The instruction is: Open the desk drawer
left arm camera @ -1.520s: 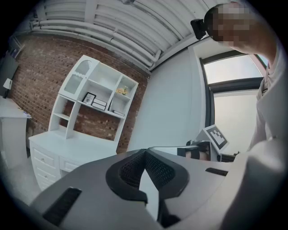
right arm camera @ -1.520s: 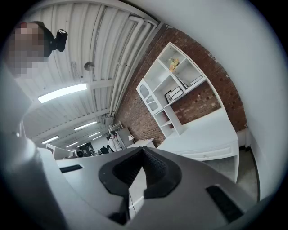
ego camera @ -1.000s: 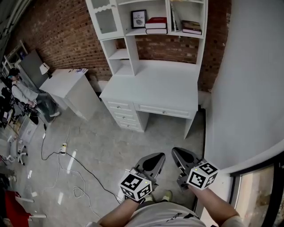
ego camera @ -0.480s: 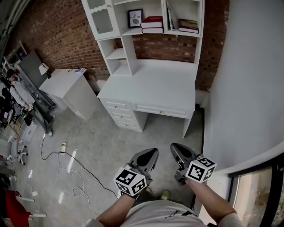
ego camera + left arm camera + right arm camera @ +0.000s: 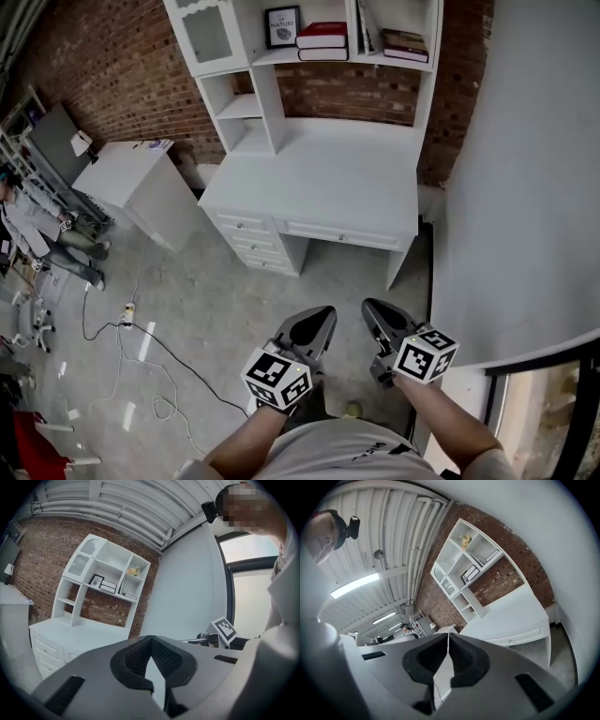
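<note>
The white desk [image 5: 323, 183] stands against the brick wall, some way ahead of me. Its wide drawer [image 5: 342, 234] under the top is closed, with a small knob; the right gripper view also shows this drawer [image 5: 520, 637]. Three smaller closed drawers [image 5: 251, 246] stack at the desk's left. My left gripper [image 5: 323, 315] and right gripper [image 5: 370, 307] hover side by side over the floor, well short of the desk. Both are shut and hold nothing: the left gripper [image 5: 150, 638] and the right gripper [image 5: 448, 634] each show their tips touching.
A hutch with books [image 5: 323, 42] rises from the desk's back. A low white cabinet [image 5: 127, 178] stands to the left, cables [image 5: 141, 347] trail over the floor, and a person [image 5: 37, 230] is at the far left. A grey wall [image 5: 511, 187] closes the right side.
The desk has drawn slightly nearer and larger in the head view. Both grippers kept shut and shifted a little with me. The person at the far left has moved.
</note>
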